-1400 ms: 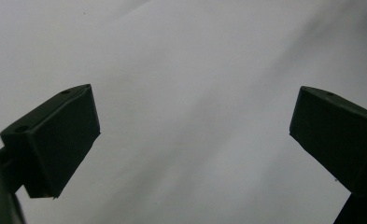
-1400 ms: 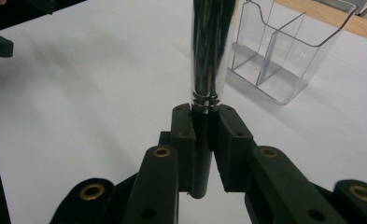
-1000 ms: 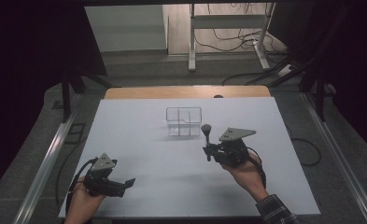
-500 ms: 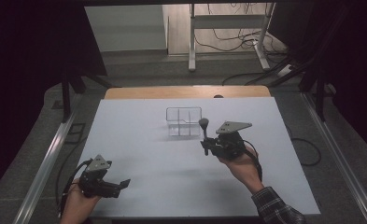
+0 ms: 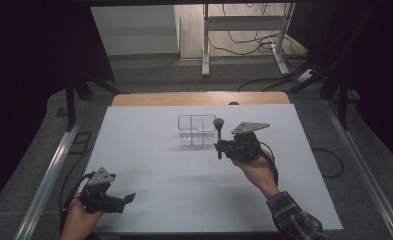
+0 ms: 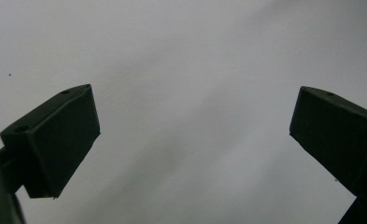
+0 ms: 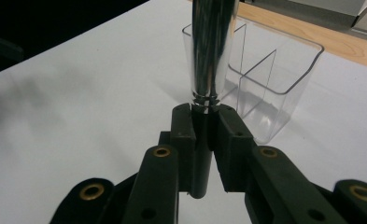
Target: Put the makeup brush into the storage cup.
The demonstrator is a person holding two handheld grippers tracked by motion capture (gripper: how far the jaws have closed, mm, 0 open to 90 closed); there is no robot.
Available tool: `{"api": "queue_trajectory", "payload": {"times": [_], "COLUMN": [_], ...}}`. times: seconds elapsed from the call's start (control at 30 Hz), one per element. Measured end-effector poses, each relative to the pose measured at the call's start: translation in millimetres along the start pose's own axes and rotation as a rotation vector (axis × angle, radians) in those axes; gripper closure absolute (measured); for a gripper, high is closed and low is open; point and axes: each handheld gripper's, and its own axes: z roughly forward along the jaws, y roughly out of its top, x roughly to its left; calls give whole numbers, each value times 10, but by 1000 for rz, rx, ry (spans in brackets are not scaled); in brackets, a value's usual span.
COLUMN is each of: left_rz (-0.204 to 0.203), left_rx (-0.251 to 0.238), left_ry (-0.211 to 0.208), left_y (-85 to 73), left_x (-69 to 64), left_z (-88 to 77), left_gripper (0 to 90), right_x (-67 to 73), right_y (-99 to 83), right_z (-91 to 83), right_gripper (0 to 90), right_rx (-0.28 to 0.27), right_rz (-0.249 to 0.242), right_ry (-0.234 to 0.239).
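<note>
While its black lower shaft is pinched between the two closed jaws of the right gripper (image 5: 219, 146), the slim upright tool with a shiny chrome handle and a rounded grey top (image 5: 218, 128) stands clear above the white table (image 5: 149, 150), just beside the right-hand wall of the clear plastic divided container (image 5: 196, 130). In the right gripper view the chrome handle (image 7: 210, 51) rises straight up from the jaws, its ringed base sitting at the jaw tips, and the transparent container (image 7: 270, 74) lies right behind it, its inner partitions splitting it into compartments; whether the tool touches the container's rim cannot be told. The container rests on the table toward the far middle, short of the bare wooden strip (image 5: 199, 98) along the far edge.

Well apart, at the near left corner of the table, the left gripper (image 5: 126, 199) is held low in the person's left hand (image 5: 76, 220). Its jaws are spread wide with nothing between them, only plain white tabletop (image 6: 190, 93) beyond.
</note>
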Motion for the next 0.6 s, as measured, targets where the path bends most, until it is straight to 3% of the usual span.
{"api": "queue_trajectory", "payload": {"times": [0.6], "left_rz": [-17], "left_rx": [5], "left_ry": [30], "left_y": [-75], "left_x": [63], "left_z": [-45], "left_gripper": [20], "right_x": [-139], "right_y": [196], "right_z": [100], "right_gripper": [780], "right_rx": [-22], "right_rz": [12], "right_ry": [-25]}}
